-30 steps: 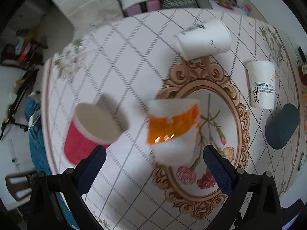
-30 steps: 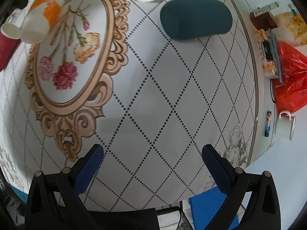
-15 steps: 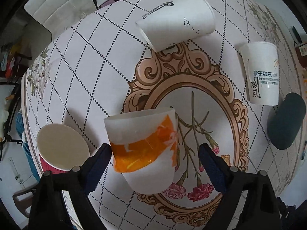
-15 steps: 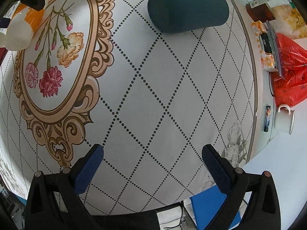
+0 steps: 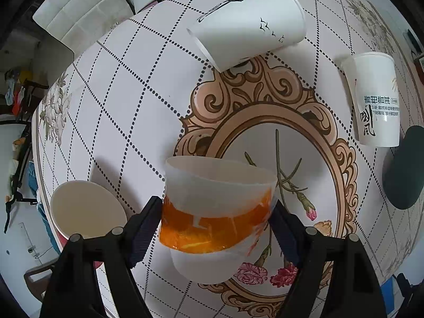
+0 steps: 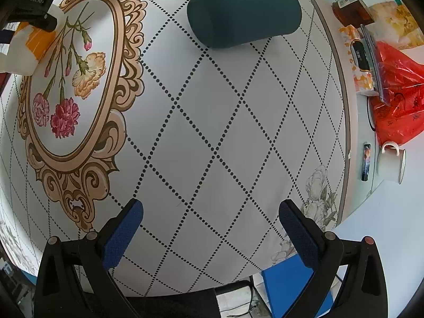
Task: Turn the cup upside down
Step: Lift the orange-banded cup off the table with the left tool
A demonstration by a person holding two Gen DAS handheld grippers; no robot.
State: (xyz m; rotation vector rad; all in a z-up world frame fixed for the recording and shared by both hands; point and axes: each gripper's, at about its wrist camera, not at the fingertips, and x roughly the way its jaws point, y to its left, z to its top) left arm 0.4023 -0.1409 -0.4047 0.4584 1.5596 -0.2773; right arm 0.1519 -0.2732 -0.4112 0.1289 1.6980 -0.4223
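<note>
A white paper cup with an orange band (image 5: 217, 217) stands on the patterned tablecloth (image 5: 127, 122). My left gripper (image 5: 216, 224) is closed on it, one pad against each side of the band. The cup also shows at the far left of the right wrist view (image 6: 26, 50), with the left gripper's black body over it. My right gripper (image 6: 210, 229) is open and empty above bare cloth near the table's front edge.
A red cup with a flat top (image 5: 84, 210) stands just left of the held cup. A white cup (image 5: 249, 23) lies on its side at the back. A white printed cup (image 5: 376, 103) and a dark green cylinder (image 6: 243, 14) are to the right. Clutter and a mug (image 6: 392, 164) sit past the right edge.
My left gripper has moved in around the orange-banded cup and its jaws have closed from wide open onto the cup's sides. The right gripper has drifted slightly and stays open.
</note>
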